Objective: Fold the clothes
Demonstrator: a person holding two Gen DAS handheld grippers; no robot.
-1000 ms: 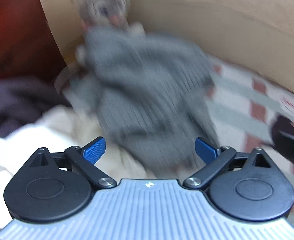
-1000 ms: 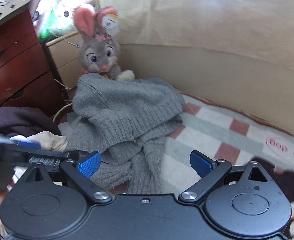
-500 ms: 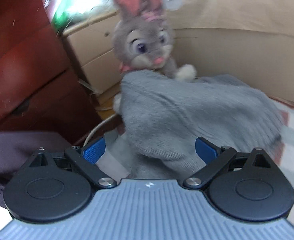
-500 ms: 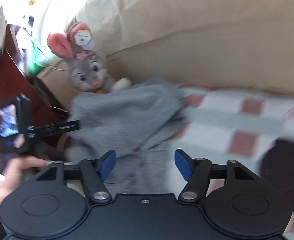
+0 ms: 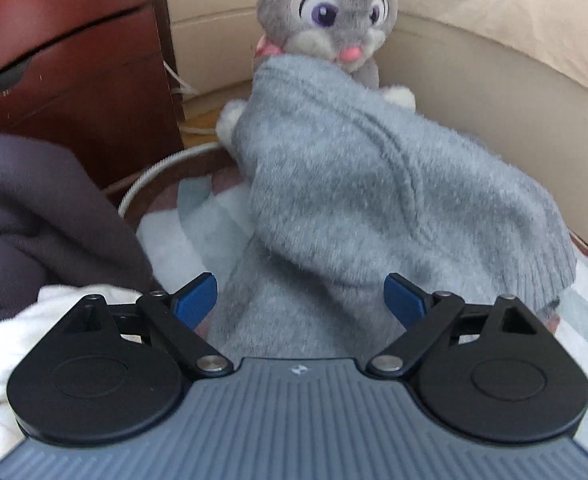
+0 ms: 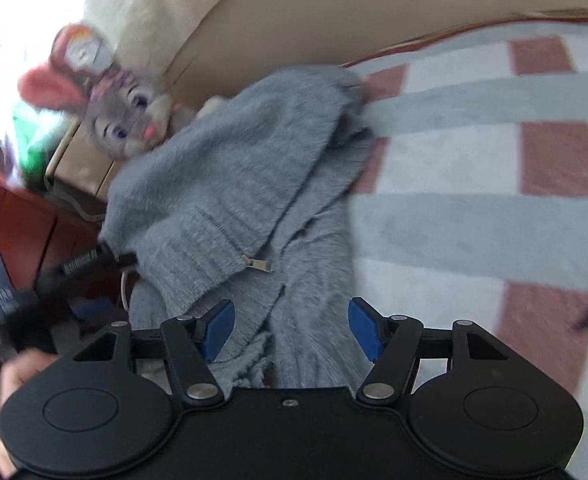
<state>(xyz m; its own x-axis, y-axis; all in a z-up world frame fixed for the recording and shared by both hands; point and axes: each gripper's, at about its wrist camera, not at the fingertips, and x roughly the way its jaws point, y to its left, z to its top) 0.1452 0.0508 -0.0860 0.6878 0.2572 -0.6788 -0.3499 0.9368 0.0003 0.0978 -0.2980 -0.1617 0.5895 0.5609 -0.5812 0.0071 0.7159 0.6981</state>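
Note:
A crumpled grey knit sweater lies on a checked blanket, its top draped against a plush rabbit. It also shows in the right wrist view, with a small tag on its hem. My left gripper is open, its blue pads on either side of the sweater's lower part, holding nothing. My right gripper is open over the sweater's lower folds, holding nothing. The left gripper shows blurred at the left of the right wrist view.
A grey plush rabbit sits against the beige headboard. A red-brown wooden drawer chest stands at left. A dark purple garment and a white garment lie at left. The red, white and grey checked blanket spreads to the right.
My left gripper has moved in toward the sweater's top and the rabbit. My right gripper has tilted and come closer over the sweater's lower folds, its jaws a little narrower than a second ago.

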